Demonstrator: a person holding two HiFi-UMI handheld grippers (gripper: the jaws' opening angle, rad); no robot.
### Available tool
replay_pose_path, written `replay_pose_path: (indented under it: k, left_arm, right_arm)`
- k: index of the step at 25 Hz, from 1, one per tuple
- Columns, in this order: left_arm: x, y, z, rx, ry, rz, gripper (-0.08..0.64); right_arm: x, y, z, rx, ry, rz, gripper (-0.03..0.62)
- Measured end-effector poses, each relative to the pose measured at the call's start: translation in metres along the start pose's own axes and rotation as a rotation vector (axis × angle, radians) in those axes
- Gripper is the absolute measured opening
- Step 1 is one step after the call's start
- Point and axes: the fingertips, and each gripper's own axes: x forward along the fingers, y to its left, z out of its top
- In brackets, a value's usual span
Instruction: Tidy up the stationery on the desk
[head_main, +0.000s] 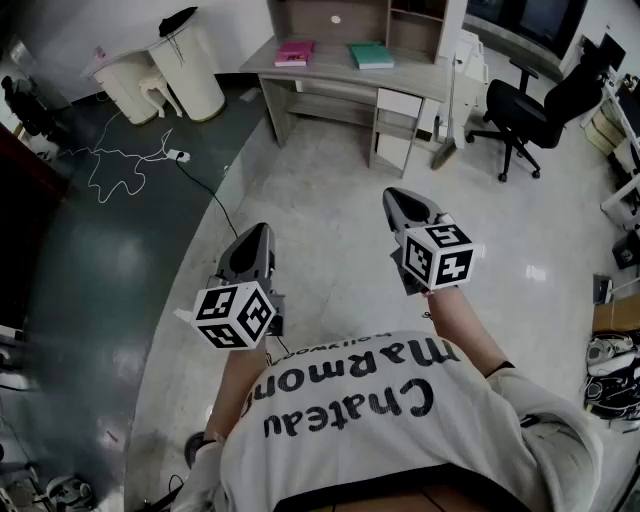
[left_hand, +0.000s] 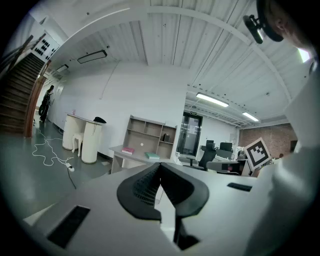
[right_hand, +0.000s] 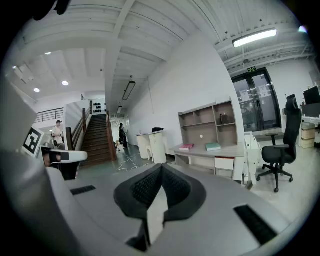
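Note:
A wooden desk (head_main: 330, 72) with a shelf unit stands far ahead across the floor. On its top lie a pink book (head_main: 295, 52) and a teal book (head_main: 371, 55). The same desk (left_hand: 131, 154) shows small in the left gripper view, and the desk (right_hand: 210, 150) with both books also shows in the right gripper view. My left gripper (head_main: 250, 238) is held in the air at waist height, jaws shut and empty. My right gripper (head_main: 404, 205) is level with it to the right, shut with nothing held. Both are well short of the desk.
A black office chair (head_main: 530, 110) stands right of the desk. A white round counter (head_main: 190, 70) and a white cable (head_main: 125, 165) on the dark floor lie to the left. A broom (head_main: 447, 110) leans at the desk's right end. Shoes (head_main: 610, 370) sit at the far right.

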Motion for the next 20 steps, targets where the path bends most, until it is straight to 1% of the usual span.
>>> replay_pose_path:
  k: [8,11,13,15,17,20]
  left_arm:
    - [0.018,0.0,0.002,-0.011,-0.001,0.019,0.017]
    - [0.024,0.001,-0.002,-0.011,-0.003,0.03,0.015]
    - [0.025,0.004,-0.012,-0.016,-0.003,0.044,0.015]
    - [0.026,0.01,-0.027,-0.04,0.006,0.066,0.015]
    - [0.027,0.017,-0.043,-0.069,0.033,0.088,0.015]
    - [0.036,0.03,-0.055,-0.07,0.08,0.119,0.015]
  right_arm:
    - [0.014,-0.016,0.005,-0.005,0.011,0.016,0.014]
    - [0.022,-0.02,0.0,-0.009,0.021,0.032,0.014]
    - [0.025,-0.022,-0.012,-0.011,0.034,0.042,0.014]
    - [0.03,-0.026,-0.028,-0.007,0.058,0.046,0.014]
    - [0.032,-0.032,-0.04,0.018,0.076,0.042,0.014]
    - [0.042,-0.044,-0.041,0.065,0.075,0.042,0.014]
